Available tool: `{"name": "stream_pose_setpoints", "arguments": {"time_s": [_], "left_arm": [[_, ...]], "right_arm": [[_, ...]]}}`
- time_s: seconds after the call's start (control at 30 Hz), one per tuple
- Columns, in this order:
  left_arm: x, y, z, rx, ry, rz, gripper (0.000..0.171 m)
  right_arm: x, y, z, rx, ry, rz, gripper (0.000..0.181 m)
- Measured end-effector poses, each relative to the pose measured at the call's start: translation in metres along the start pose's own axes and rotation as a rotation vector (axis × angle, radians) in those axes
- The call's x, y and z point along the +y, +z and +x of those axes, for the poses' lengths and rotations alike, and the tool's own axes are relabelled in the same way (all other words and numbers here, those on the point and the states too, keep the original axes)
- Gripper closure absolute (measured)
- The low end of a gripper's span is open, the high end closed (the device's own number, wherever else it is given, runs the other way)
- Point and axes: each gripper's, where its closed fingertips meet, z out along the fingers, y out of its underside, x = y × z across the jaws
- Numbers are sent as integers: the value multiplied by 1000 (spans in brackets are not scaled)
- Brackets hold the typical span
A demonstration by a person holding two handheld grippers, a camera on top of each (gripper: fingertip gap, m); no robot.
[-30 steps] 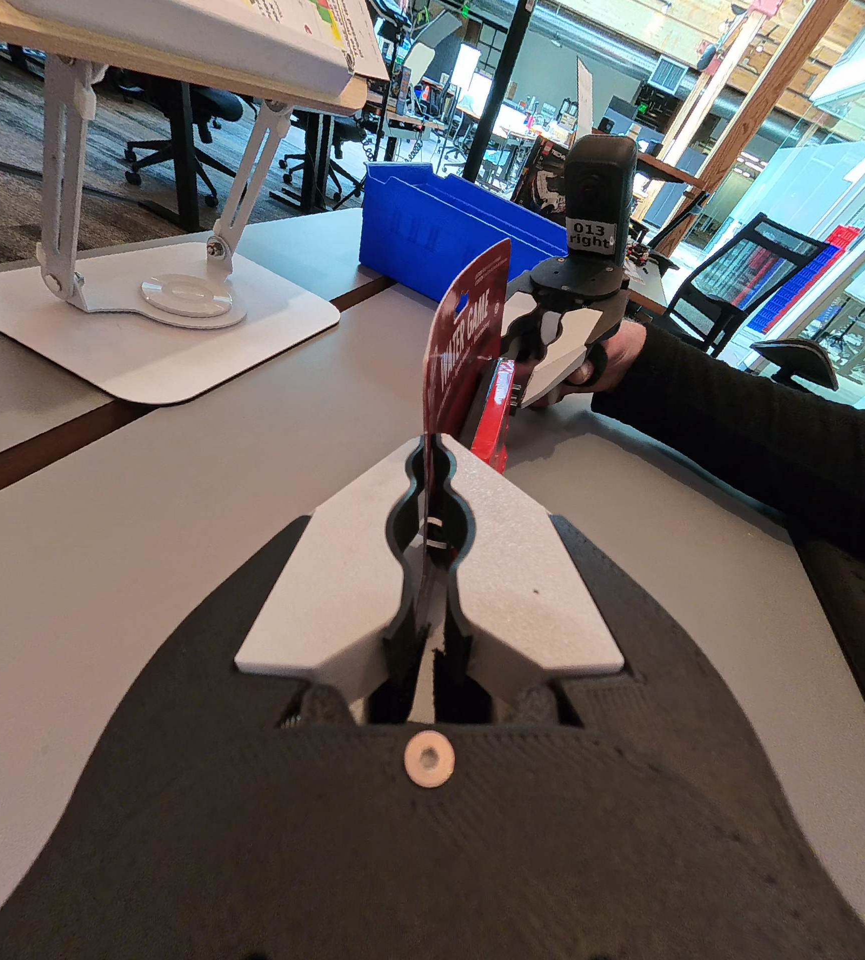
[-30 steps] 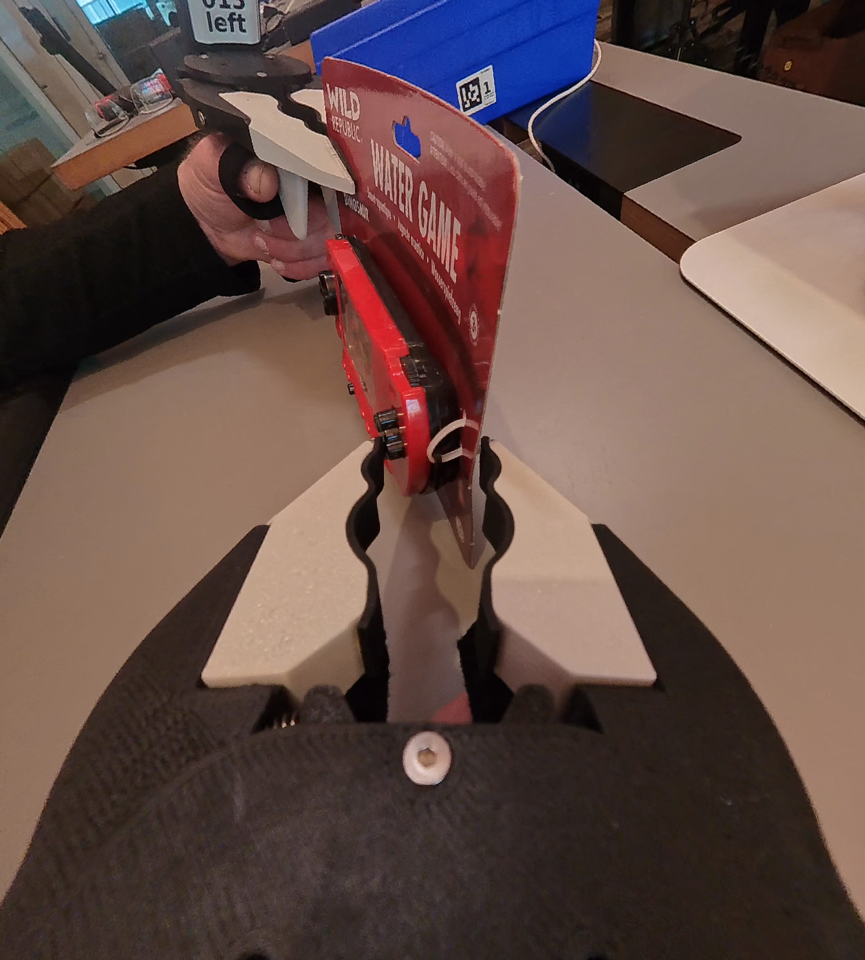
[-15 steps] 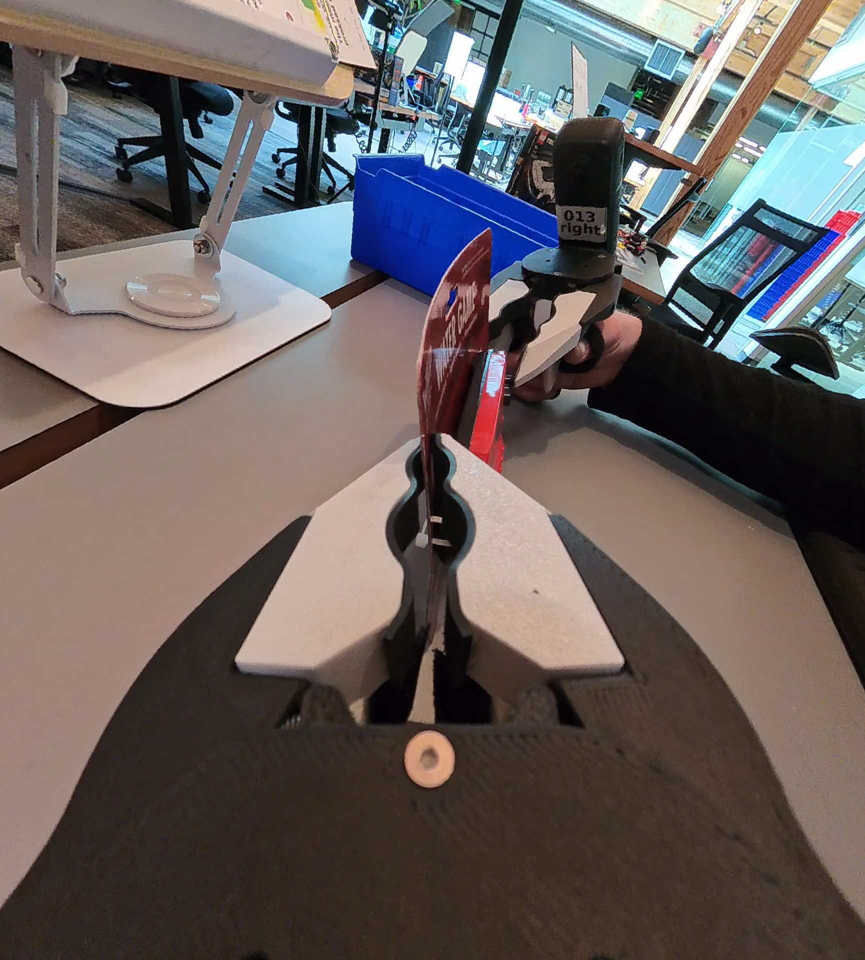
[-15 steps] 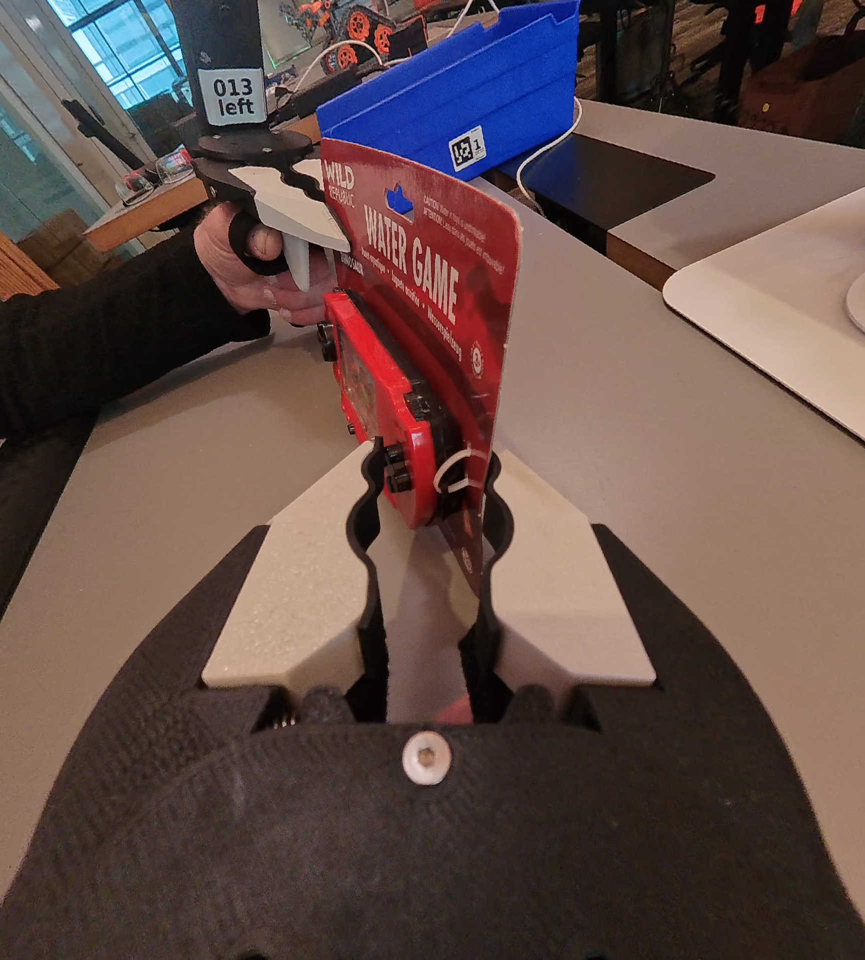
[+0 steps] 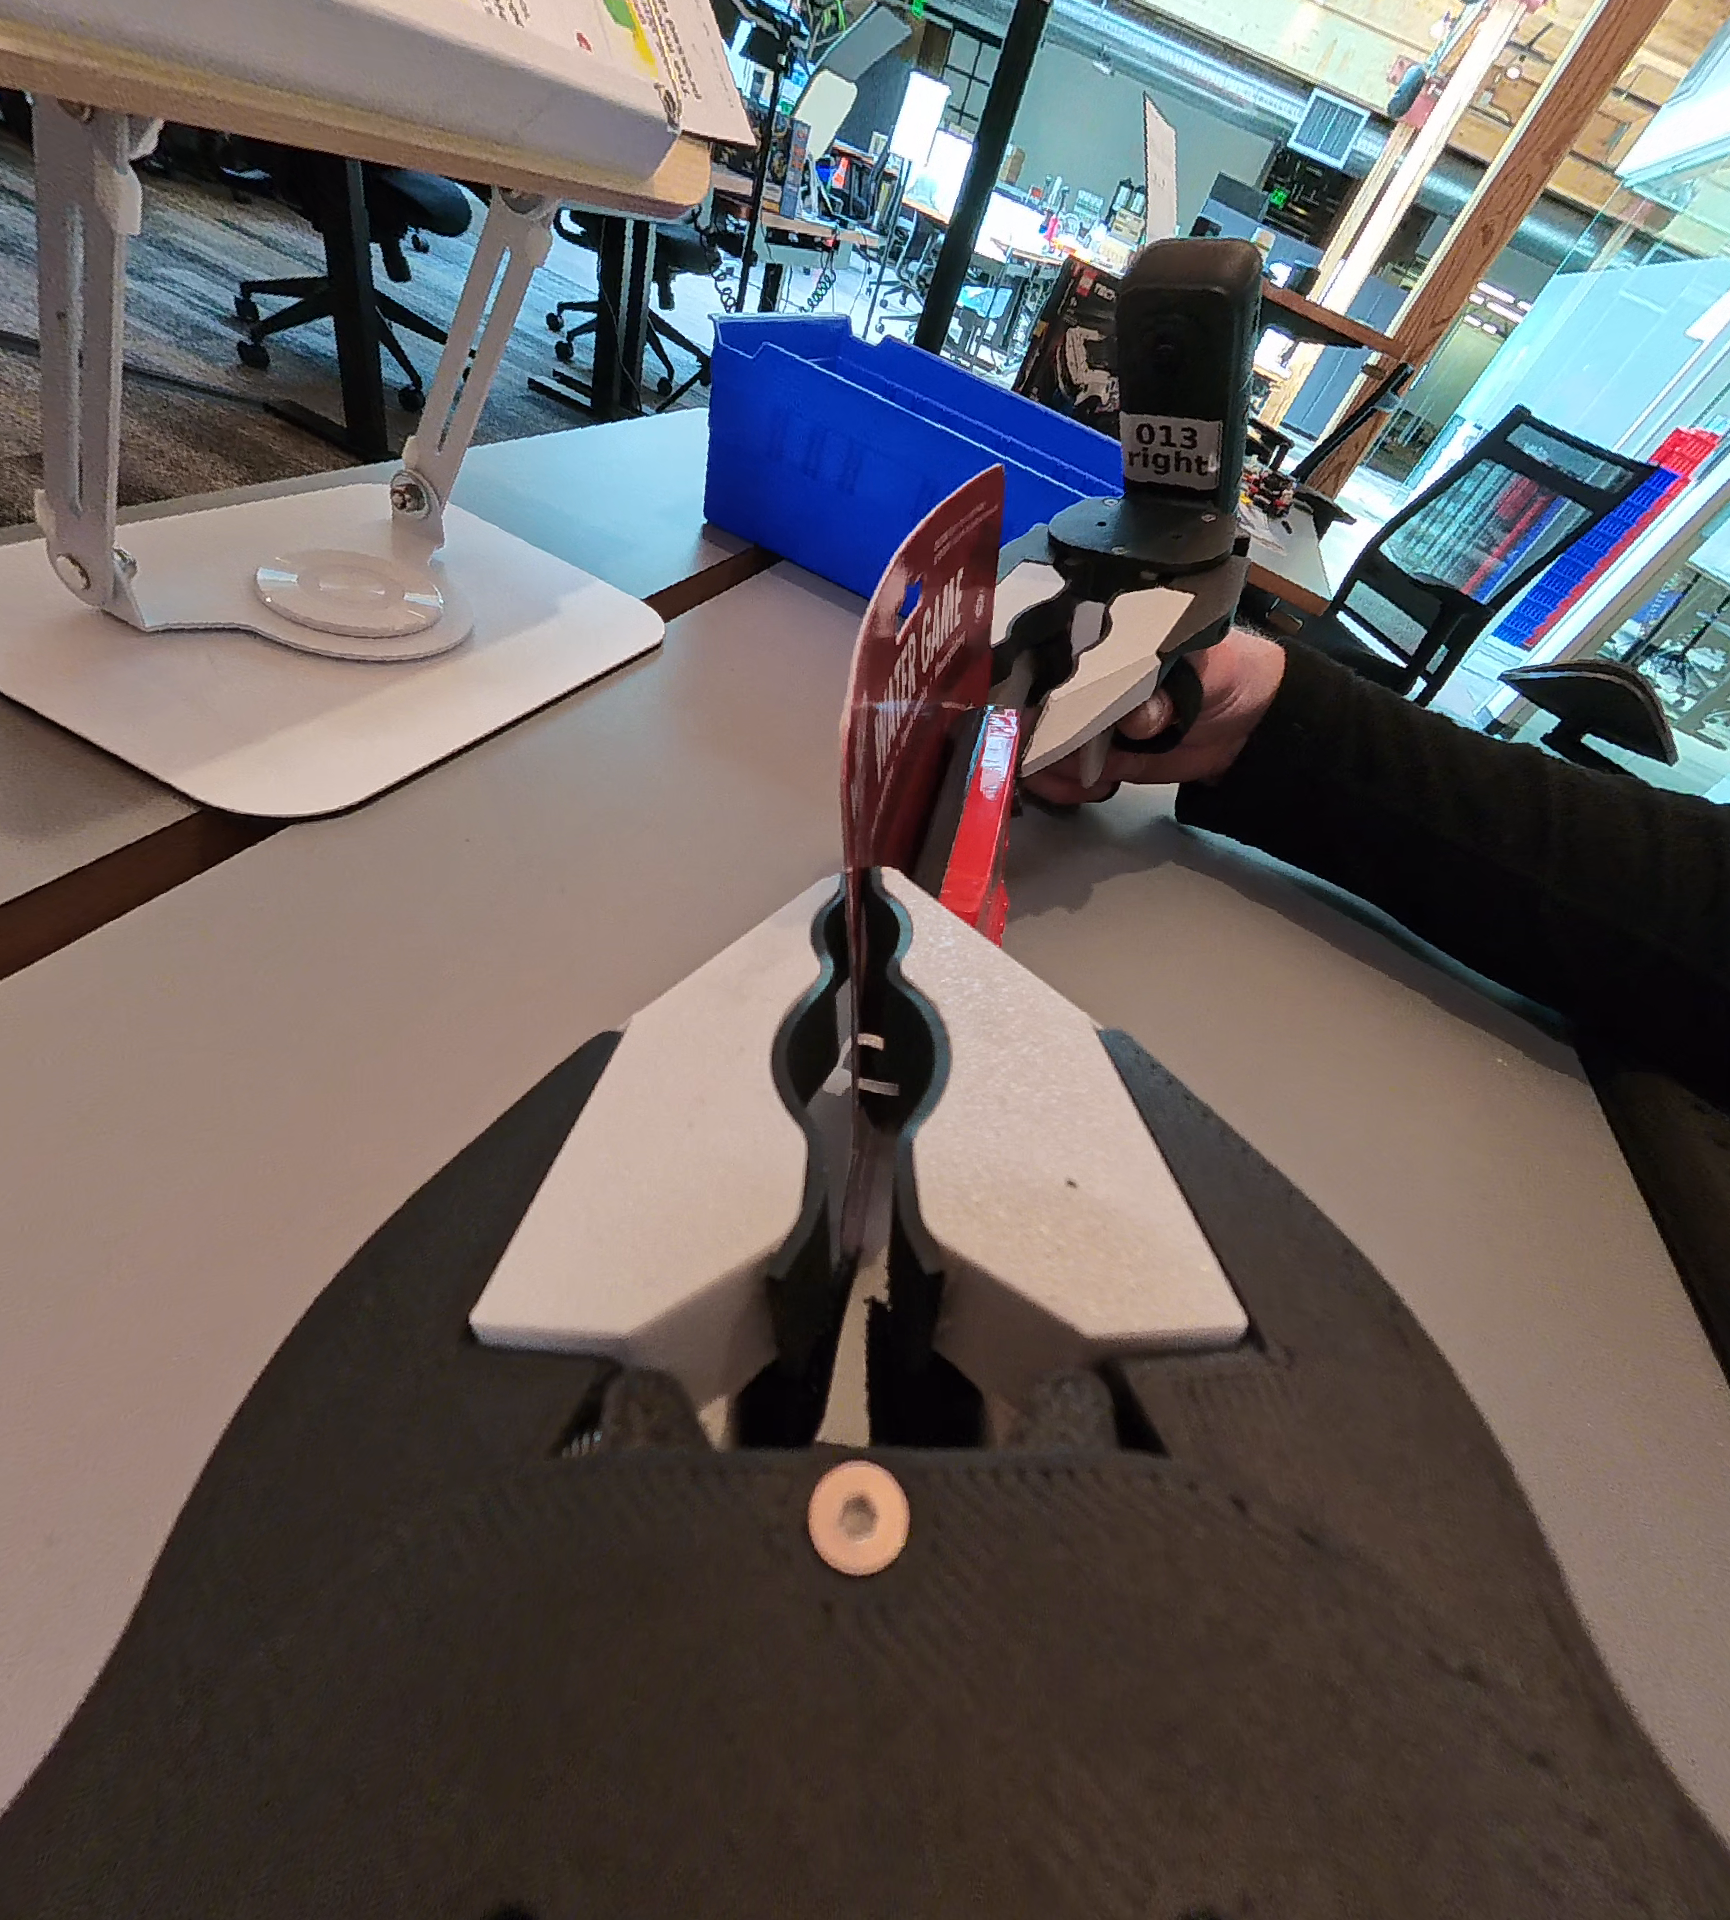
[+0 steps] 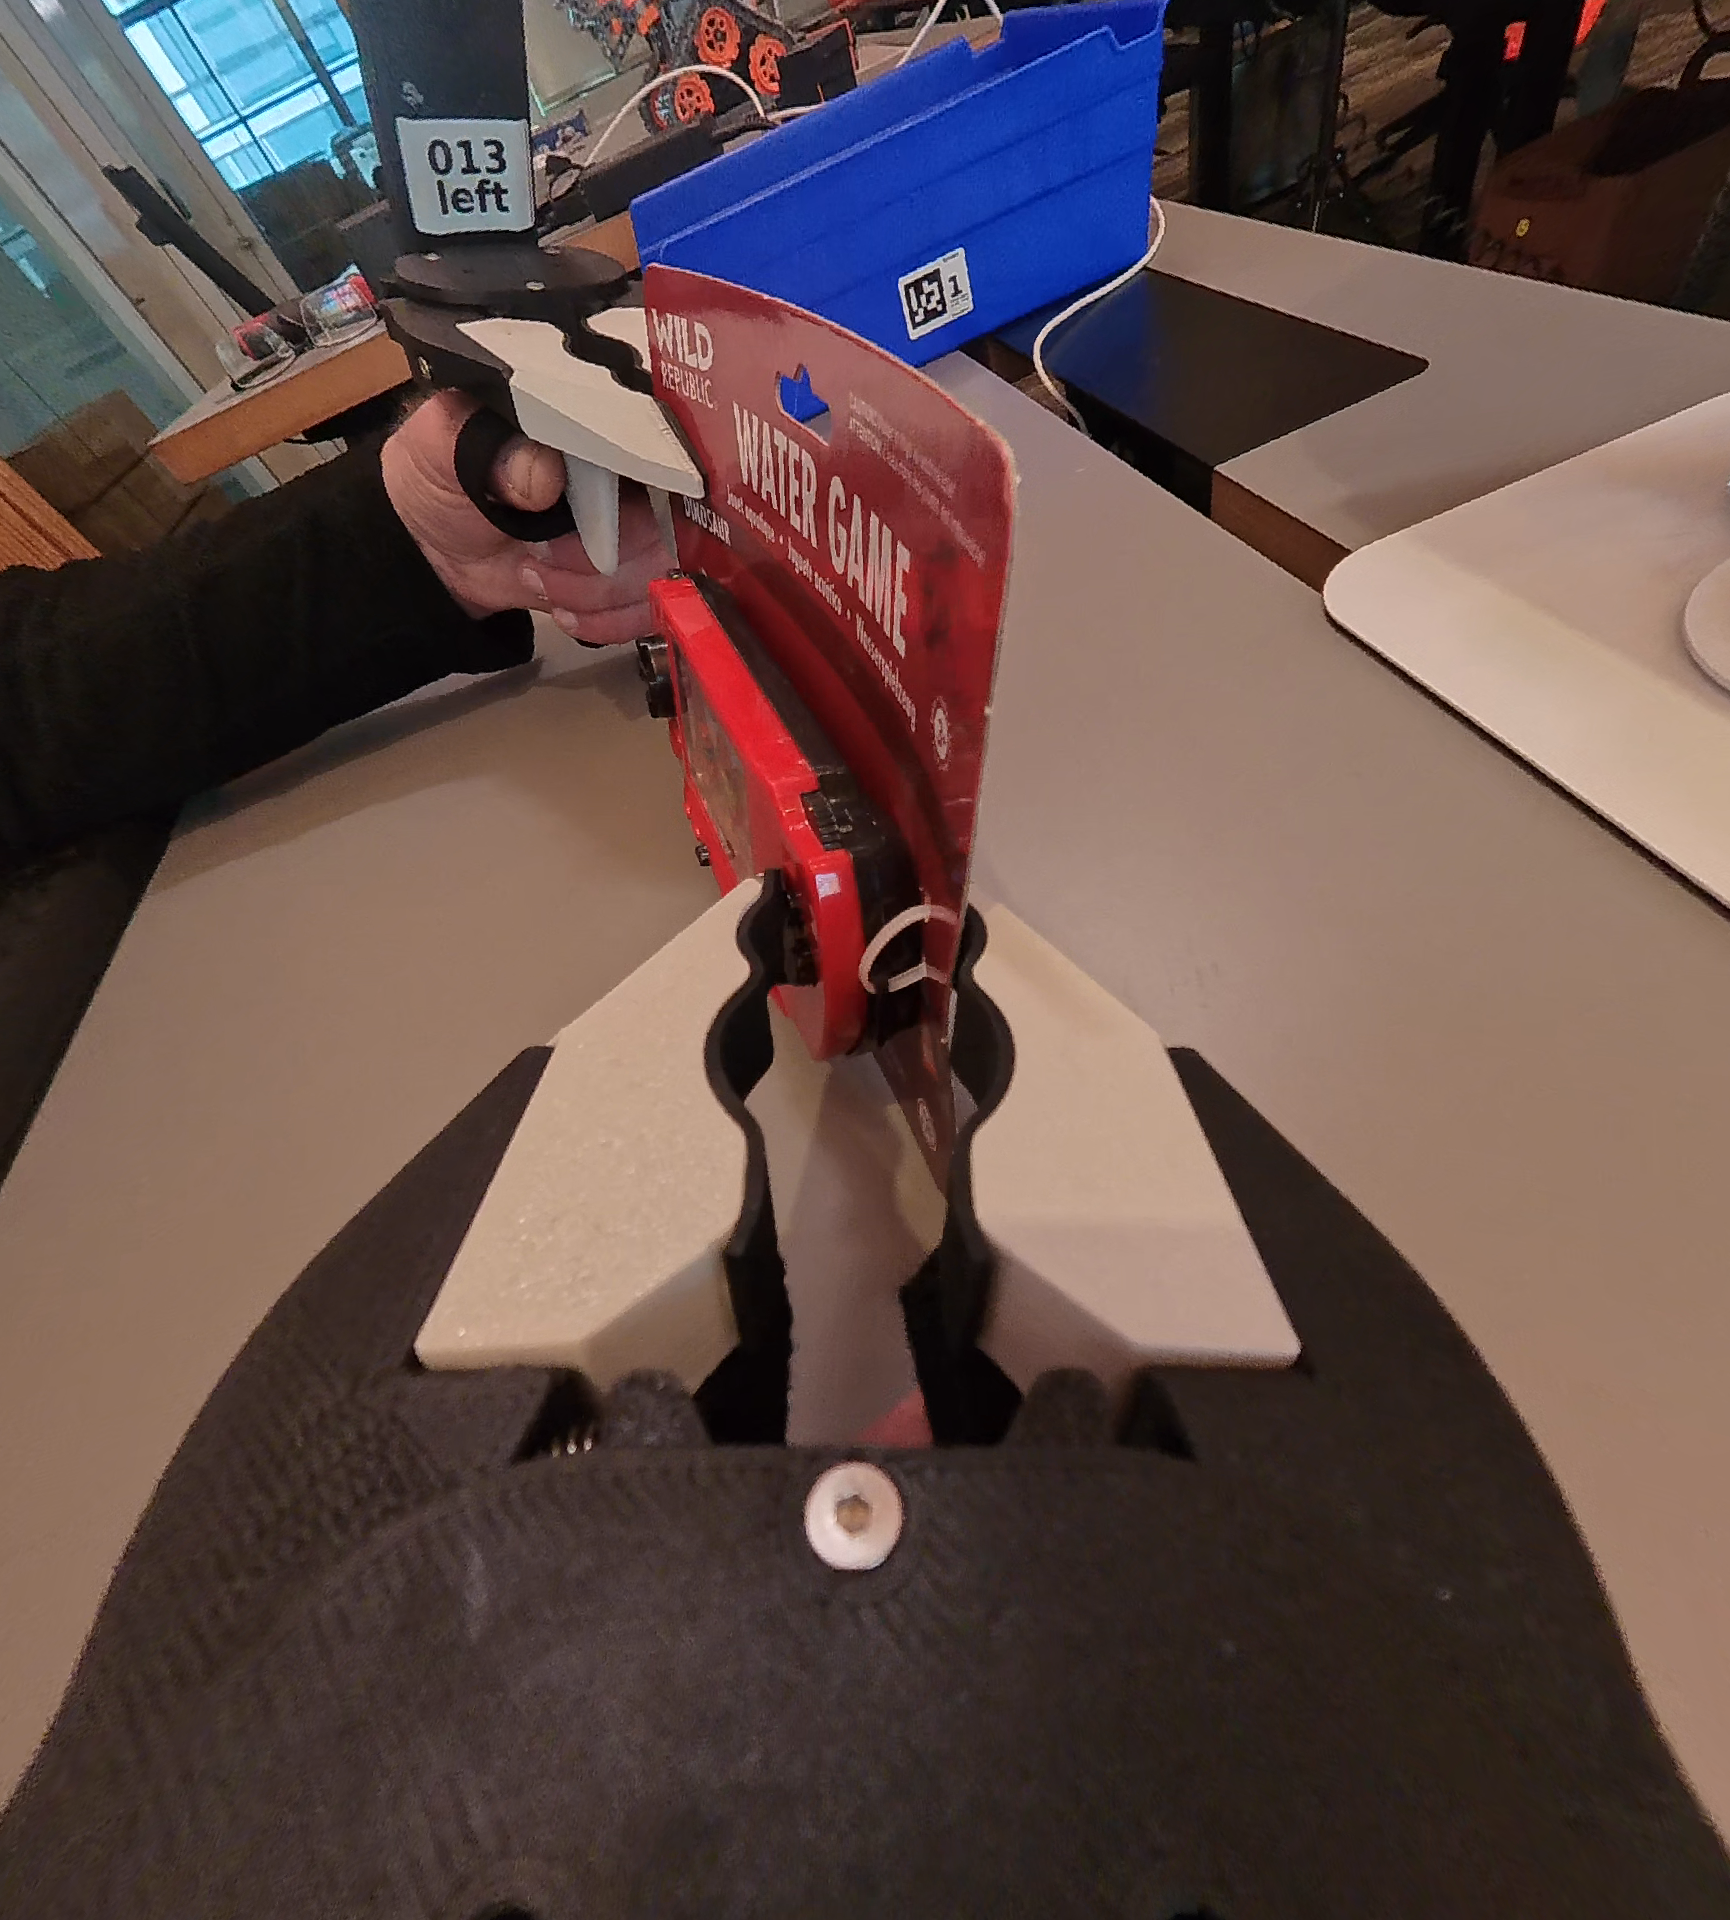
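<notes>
A red handheld toy (image 6: 747, 748) is tied to a red backing card (image 6: 840, 520) that stands on edge above the grey table (image 6: 1256, 831). My left gripper (image 5: 866, 894) is shut on one side edge of the card (image 5: 918, 665). It also shows in the right wrist view (image 6: 669, 457), held by a hand in a black sleeve. My right gripper (image 6: 866, 904) is closed around the opposite end, with the toy and card between its fingers. It shows far off in the left wrist view (image 5: 1037, 665). The toy (image 5: 986, 831) faces right there.
A blue bin (image 5: 840, 478) stands at the back of the table and also shows in the right wrist view (image 6: 944, 177). A white stand base (image 5: 269, 675) lies at the left. A black pad (image 6: 1204, 364) and a white cable (image 6: 1100, 291) lie behind the card.
The toy's end has slid deeper between my right gripper's fingers. Both grippers have tilted and shifted slightly with the card between them. My left gripper's grip is unchanged.
</notes>
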Motion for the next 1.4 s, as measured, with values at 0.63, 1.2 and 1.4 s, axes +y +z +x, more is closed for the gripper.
{"name": "stream_pose_setpoints", "arguments": {"time_s": [0.63, 1.2, 1.4], "left_arm": [[2, 3, 2, 8, 2, -9, 171], [-1, 1, 2, 7, -3, 6, 171], [-1, 1, 2, 4, 1, 2, 171]], "right_arm": [[17, -3, 1, 17, -25, -95, 140], [17, 2, 1, 23, -36, -112, 151], [16, 2, 1, 20, -29, -99, 146]]}}
